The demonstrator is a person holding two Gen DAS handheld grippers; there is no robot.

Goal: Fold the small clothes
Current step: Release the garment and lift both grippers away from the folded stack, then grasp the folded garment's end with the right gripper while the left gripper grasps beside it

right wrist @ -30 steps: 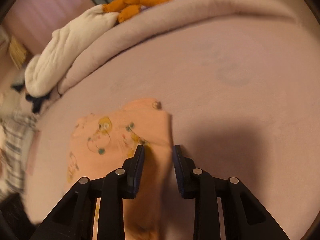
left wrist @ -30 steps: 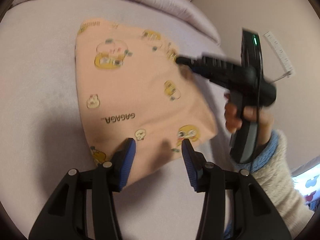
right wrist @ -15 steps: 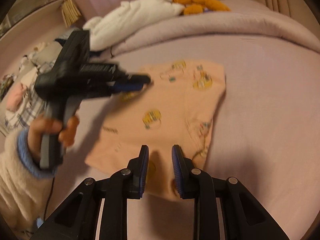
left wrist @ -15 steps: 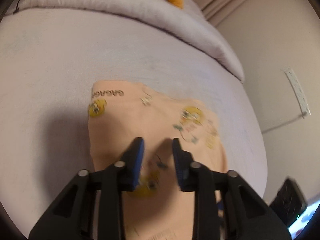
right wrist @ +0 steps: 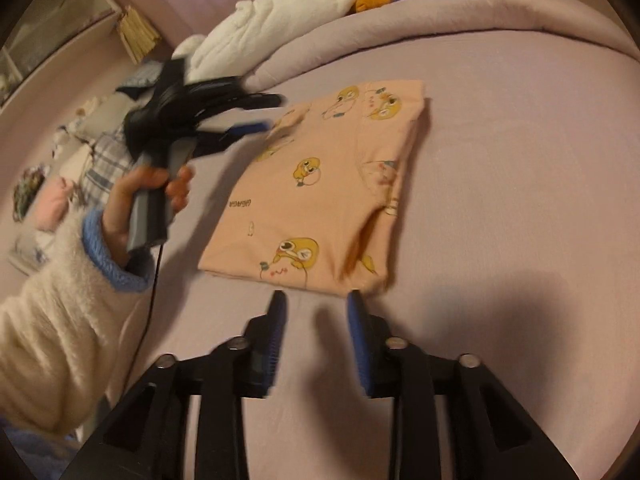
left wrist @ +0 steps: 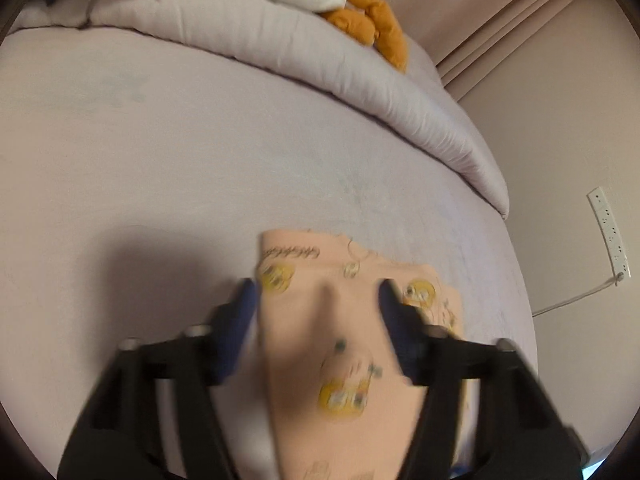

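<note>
A small peach garment (right wrist: 332,176) with yellow cartoon prints lies folded flat on the lilac bed. It also shows in the left wrist view (left wrist: 352,340), under and between the left fingers. My left gripper (left wrist: 318,296) is open and hovers over the garment's left side; in the right wrist view it (right wrist: 268,114) is raised above that edge, blurred. My right gripper (right wrist: 316,304) is open and empty, just short of the garment's near edge.
A rolled lilac duvet (left wrist: 320,64) runs along the back of the bed, with a white blanket (right wrist: 272,36) and an orange plush toy (left wrist: 368,20) on it. Loose clothes (right wrist: 60,184) lie at the far left. A wall socket strip (left wrist: 610,232) is on the right.
Both grippers opened and let go of the garment. My right gripper pulled back off its near edge. My left gripper widened and lifted over the left side.
</note>
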